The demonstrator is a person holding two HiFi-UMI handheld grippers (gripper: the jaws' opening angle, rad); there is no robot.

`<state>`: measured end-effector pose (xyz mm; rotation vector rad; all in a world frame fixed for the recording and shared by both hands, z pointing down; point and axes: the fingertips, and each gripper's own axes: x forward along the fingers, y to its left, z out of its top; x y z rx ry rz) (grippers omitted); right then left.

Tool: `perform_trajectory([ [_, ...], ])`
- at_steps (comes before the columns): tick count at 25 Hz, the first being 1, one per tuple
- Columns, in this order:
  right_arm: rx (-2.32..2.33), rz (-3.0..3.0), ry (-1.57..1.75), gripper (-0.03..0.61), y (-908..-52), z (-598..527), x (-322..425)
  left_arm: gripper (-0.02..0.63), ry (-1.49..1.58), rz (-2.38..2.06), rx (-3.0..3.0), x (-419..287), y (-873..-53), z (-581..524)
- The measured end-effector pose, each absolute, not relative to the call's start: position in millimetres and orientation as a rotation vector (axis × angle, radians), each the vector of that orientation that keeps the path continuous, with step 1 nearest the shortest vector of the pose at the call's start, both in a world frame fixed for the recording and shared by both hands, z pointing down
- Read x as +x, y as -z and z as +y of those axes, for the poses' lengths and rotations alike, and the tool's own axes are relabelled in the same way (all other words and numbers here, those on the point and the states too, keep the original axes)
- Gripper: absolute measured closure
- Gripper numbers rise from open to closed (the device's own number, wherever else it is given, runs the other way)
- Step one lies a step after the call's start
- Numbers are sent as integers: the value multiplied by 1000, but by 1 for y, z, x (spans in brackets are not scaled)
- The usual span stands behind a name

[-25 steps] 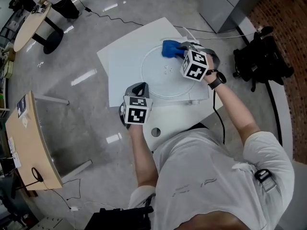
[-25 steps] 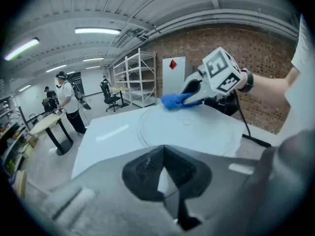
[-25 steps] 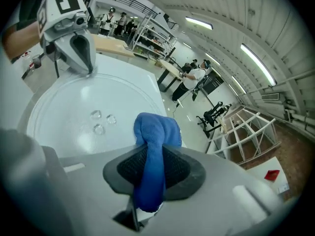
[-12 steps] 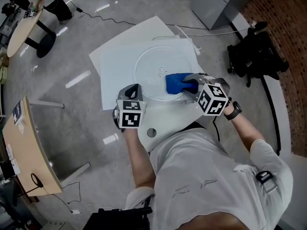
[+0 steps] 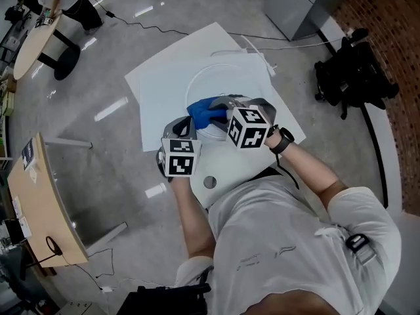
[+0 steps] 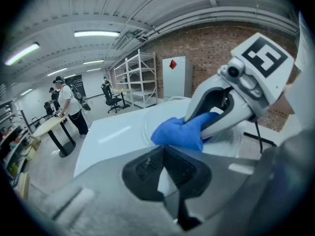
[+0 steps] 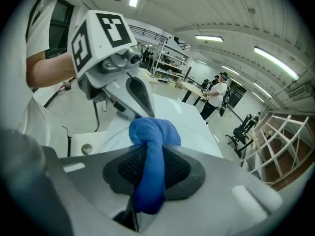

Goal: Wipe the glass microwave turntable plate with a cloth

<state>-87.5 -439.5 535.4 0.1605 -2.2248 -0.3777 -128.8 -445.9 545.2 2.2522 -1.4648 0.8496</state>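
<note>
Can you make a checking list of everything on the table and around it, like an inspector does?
Surface: white table, grey floor below.
Job's things: glass plate flat on the table; blue cloth on its near part.
Clutter: nothing seen.
Grippers: left gripper seems to pinch the plate's near edge; right gripper shut on the cloth.
Cables: black cable on the floor; white cable by the table's far corner.
Surroundings: black bag, brick wall, wooden desk, people far off.

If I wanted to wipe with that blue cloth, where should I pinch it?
Probably the bunched middle, coming from the person's side. The blue cloth is wadded, so fingers shut across its fold, as on the right gripper, leave a soft lump sticking out ahead to press on the glass plate.
</note>
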Motion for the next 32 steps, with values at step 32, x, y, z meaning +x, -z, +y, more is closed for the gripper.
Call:
perform_trajectory([
  [32, 167, -2161, 315, 491, -537, -423, -36, 612, -849, -1472, 2255, -130, -544, -446],
])
